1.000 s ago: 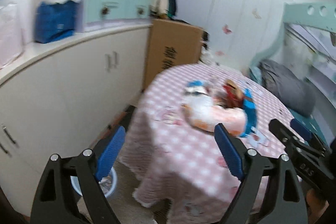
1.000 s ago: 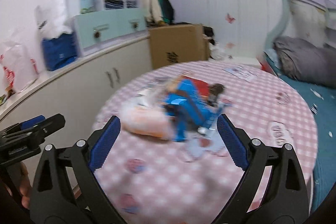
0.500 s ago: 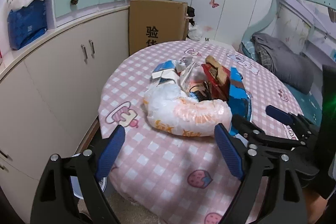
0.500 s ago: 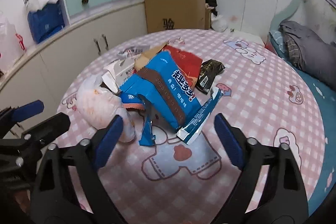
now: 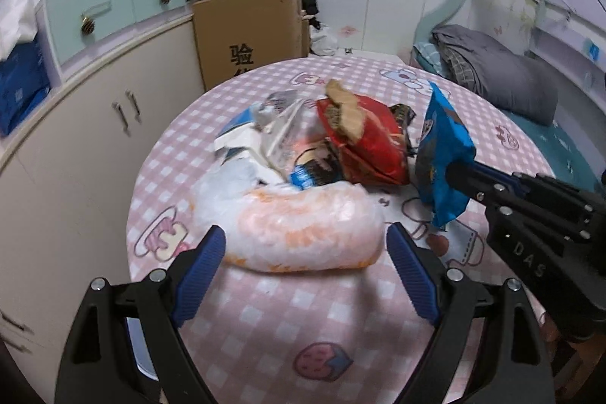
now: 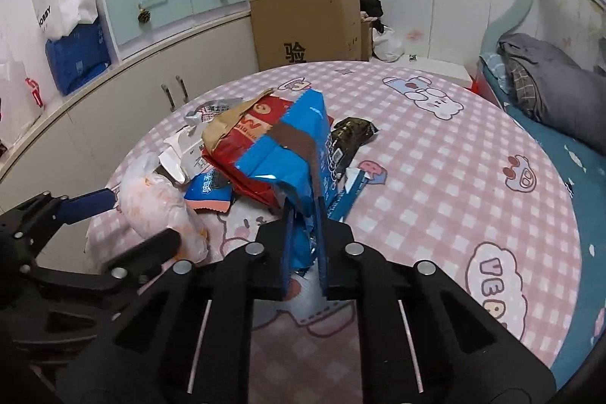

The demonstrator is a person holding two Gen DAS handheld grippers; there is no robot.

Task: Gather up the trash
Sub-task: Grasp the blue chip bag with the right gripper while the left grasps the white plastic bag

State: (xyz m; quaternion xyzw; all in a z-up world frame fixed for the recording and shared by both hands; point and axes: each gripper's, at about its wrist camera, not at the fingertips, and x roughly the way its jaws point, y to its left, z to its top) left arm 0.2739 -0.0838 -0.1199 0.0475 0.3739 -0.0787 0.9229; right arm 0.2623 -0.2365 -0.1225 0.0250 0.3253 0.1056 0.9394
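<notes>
Your right gripper (image 6: 303, 245) has just clenched its fingers on the light, crinkly blue wrapper (image 6: 288, 154) above the desk (image 6: 435, 177), so keep the bunched edge pinched while your left gripper (image 5: 303, 264) hangs released around the soft white bag (image 5: 303, 230).

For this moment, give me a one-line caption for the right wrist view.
Right gripper, just closed, pinches a blue snack bag over the trash pile on the pink checked table.

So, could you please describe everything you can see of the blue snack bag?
The blue snack bag is glossy, crinkled foil with a brown band and white print. The right gripper has just been closing and now pinches its near end, tilting it up off the pink checked tablecloth. Its far part leans on the red bag.
</notes>
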